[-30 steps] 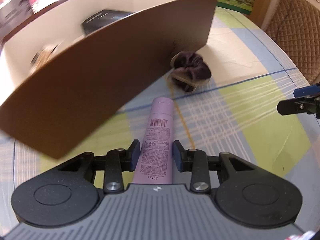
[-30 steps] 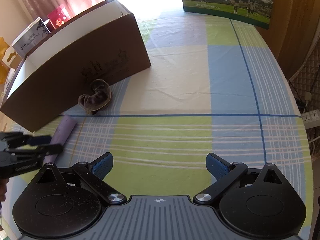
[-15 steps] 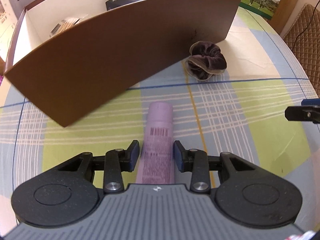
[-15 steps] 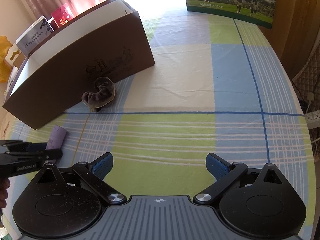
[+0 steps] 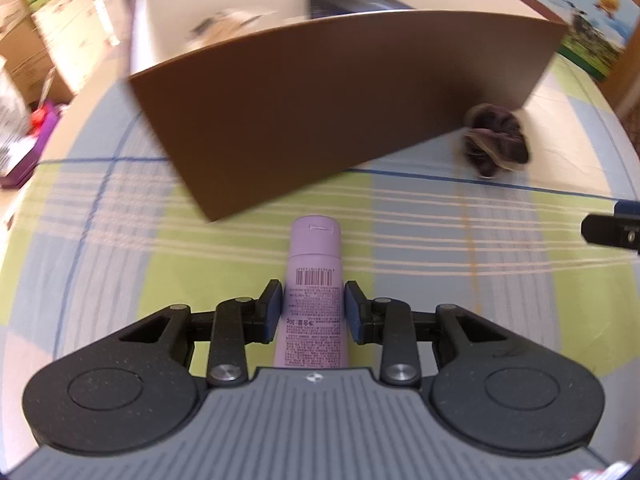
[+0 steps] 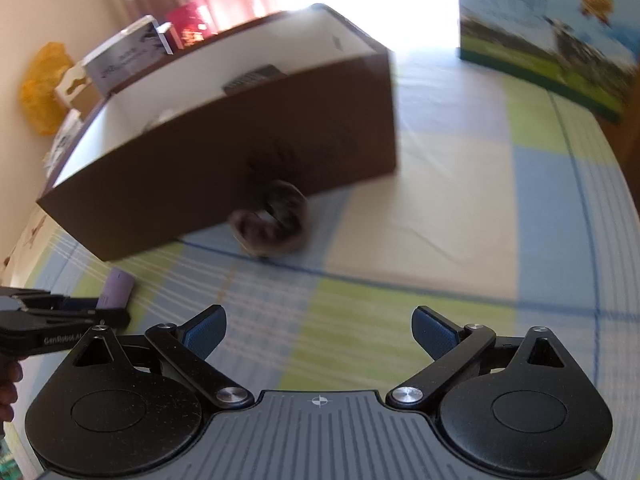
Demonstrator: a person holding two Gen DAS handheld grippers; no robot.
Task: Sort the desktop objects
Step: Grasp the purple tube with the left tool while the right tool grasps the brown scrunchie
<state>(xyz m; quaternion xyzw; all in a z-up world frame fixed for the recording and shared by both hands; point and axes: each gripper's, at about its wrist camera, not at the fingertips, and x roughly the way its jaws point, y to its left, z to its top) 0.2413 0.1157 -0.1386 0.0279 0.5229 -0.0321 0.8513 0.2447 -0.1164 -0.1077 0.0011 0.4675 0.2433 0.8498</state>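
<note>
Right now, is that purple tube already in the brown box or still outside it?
Outside. The purple tube is clamped in the left gripper over the tablecloth, short of the brown box.

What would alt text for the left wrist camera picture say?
A handheld gripper clamps a lilac tube above a checked tablecloth. Ahead stands an open brown box, with a dark scrunchie lying by its right corner.

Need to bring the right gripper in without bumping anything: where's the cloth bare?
Bare: the cloth right of the scrunchie, between the brown box and the milk carton. Crowded: the box front, with the scrunchie against it and the purple tube in the left gripper.
</note>
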